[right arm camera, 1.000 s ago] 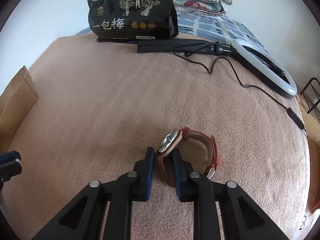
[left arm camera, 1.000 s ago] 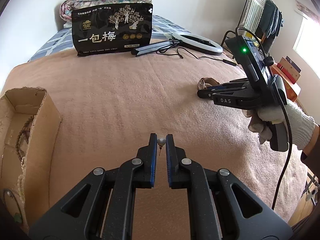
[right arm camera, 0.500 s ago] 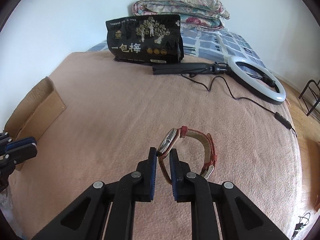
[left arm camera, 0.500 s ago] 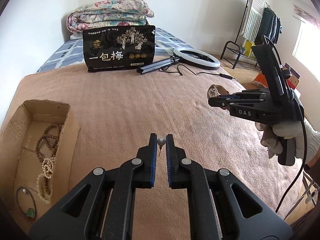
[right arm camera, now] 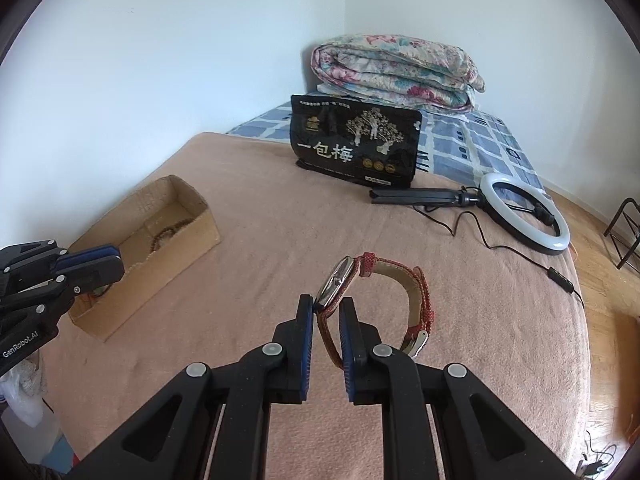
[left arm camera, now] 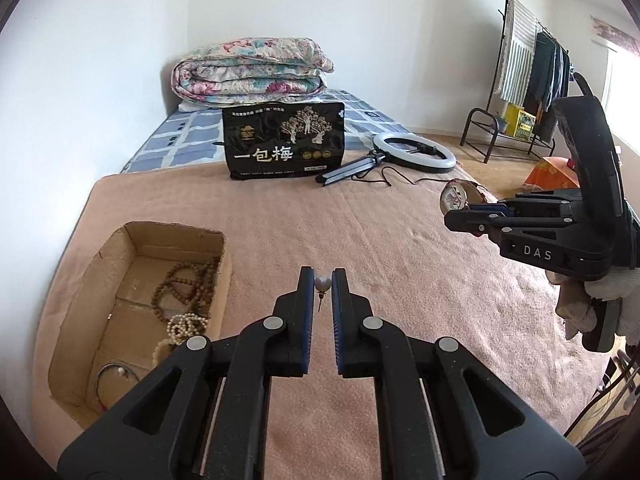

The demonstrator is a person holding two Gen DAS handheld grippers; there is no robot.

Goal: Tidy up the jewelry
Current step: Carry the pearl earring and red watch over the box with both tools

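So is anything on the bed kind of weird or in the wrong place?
Yes. A black snack bag and a ring light with its cord trailing lie on the pink blanket, and neither is jewelry. The beads sit neatly in the cardboard box. Nothing looks spilled or broken.

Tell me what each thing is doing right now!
Left tool: shut on the pearl earring.
Right tool: shut on the watch strap.
Cardboard box: open, bead bracelets lying inside.
Black bag: standing upright.
Ring light: lying flat.
Quilt: folded.
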